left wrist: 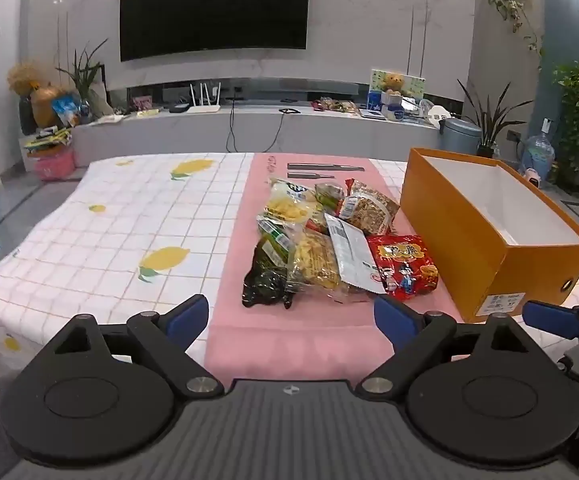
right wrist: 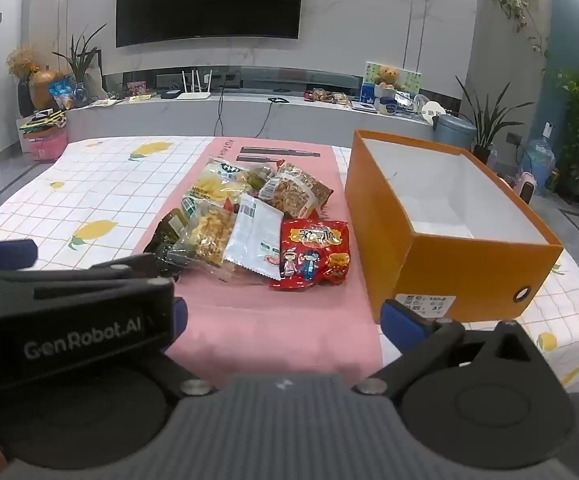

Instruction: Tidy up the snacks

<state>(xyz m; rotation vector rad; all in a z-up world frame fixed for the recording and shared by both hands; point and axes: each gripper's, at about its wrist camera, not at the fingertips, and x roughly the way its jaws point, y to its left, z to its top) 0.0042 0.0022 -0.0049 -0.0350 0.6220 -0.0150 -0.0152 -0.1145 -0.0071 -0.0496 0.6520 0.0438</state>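
Observation:
A pile of several snack packets lies on a pink mat. It includes a red packet, a white one, a yellow chip bag and a dark green one. Right of the pile stands an open orange box, white inside and holding nothing. My left gripper is open just short of the pile. In the right wrist view my right gripper is open too, between the red packet and the box. The left gripper's housing hides its left finger.
The mat lies over a white checked tablecloth with a lemon print. Two grey bars show at the mat's far end. Beyond the table are a low TV bench with clutter, a wall TV, plants and a grey bin.

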